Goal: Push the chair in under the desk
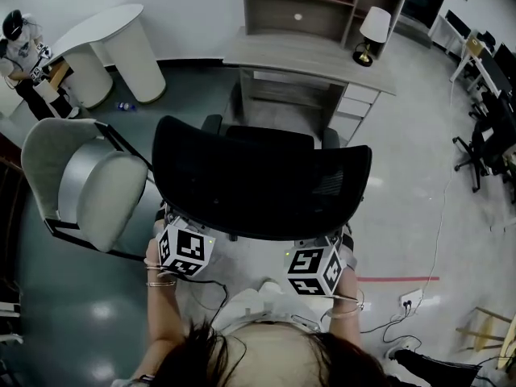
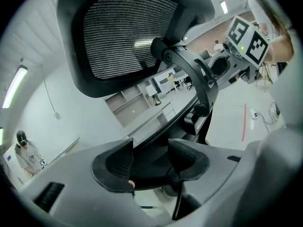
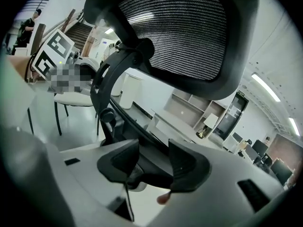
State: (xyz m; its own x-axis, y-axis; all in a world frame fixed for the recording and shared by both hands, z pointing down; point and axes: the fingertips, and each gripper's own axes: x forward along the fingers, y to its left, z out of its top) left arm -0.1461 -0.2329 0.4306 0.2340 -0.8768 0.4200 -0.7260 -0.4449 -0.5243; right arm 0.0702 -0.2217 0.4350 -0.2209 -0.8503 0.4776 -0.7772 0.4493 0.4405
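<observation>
Right, the black mesh chair stands just in front of the bench, its back toward me and its seat facing the knee space, not yet tucked under. My left hand-held gripper and right hand-held gripper sit at the backrest's lower edge, each with jaws spread and the chair's dark frame between them. A grey chair stands just beside it on the left.
</observation>
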